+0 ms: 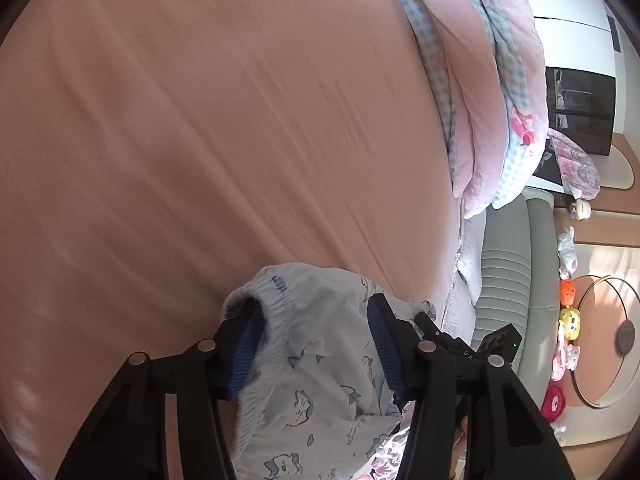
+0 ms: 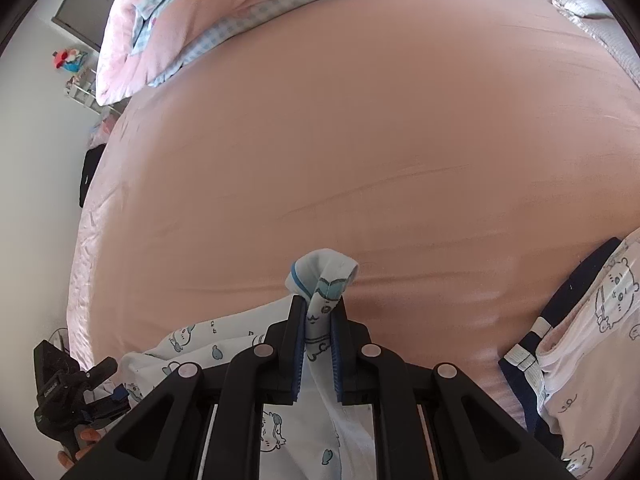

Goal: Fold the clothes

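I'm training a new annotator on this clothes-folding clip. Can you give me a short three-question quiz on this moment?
1. True or false: the right claw is shut on a bunched edge of the white cartoon-print garment.
2. The left claw is: A) open with that garment's cloth between its blue pads B) clamped shut C) out of view.
3. What colour is the smooth bedsheet ahead of both claws?

Key: 1 true; 2 A; 3 peach-pink.

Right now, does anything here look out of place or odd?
Nothing looks damaged. The white printed garment is bunched in the right gripper; the left gripper stands open around its waistband.
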Available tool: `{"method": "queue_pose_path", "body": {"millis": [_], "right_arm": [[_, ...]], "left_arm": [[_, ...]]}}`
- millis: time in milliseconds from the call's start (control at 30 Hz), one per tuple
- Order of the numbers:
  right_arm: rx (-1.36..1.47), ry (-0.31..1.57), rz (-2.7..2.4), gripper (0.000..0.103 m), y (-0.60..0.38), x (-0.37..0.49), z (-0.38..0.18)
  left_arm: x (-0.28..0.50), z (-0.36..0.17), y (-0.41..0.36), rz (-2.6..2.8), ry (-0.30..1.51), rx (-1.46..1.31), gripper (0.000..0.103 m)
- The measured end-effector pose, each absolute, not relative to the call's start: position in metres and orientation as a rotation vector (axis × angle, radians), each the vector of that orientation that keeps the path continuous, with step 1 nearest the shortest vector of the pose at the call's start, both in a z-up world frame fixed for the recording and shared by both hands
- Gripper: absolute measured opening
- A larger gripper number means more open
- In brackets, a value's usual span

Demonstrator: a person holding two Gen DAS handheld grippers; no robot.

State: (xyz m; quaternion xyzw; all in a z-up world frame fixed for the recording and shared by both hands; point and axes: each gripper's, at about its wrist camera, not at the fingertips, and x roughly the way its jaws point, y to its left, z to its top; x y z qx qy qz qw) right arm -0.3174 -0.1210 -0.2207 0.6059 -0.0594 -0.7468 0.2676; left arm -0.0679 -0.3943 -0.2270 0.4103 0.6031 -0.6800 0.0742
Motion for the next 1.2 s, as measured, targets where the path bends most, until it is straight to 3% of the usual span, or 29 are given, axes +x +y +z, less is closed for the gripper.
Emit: {"method": "queue_pose_path", "body": {"millis": [67,233,433,700,867,1200], "right_arm": [[1.641,-0.147,-2.026,0.009,-0.123,-0.318,-0.222],[1.620,-0.118,-2.073,0.009,-0.127,-0.316,-0.222],[1.556,-0.054,-2.213,0.008,-0.128,-0.318,-0.211],[1.536,-0.171,-2.184,0.008,-0.129,-0.338,-0.207],[1.495,-0.268,-2.187,0.008,-0.126,-0.345,-0.199],[1.454,-0.287,-2.194,0.008,-0.138,-0.368,-0.173]], "left_arm": [[-0.072,-0.231,-0.393,-2.027,1.777,1.244,0.022],[-0.080,-0.231,-0.390,-2.029,1.650,1.250,0.011],[-0.085,-0.212,-0.400,-2.085,1.602,1.201,0.011],[-0.101,-0.181,-0.402,-2.213,1.469,1.186,0.011],[-0.104,-0.176,-0.407,-2.226,1.450,1.173,0.011],[-0.112,-0.177,-0.412,-2.203,1.453,1.164,0.011]]}}
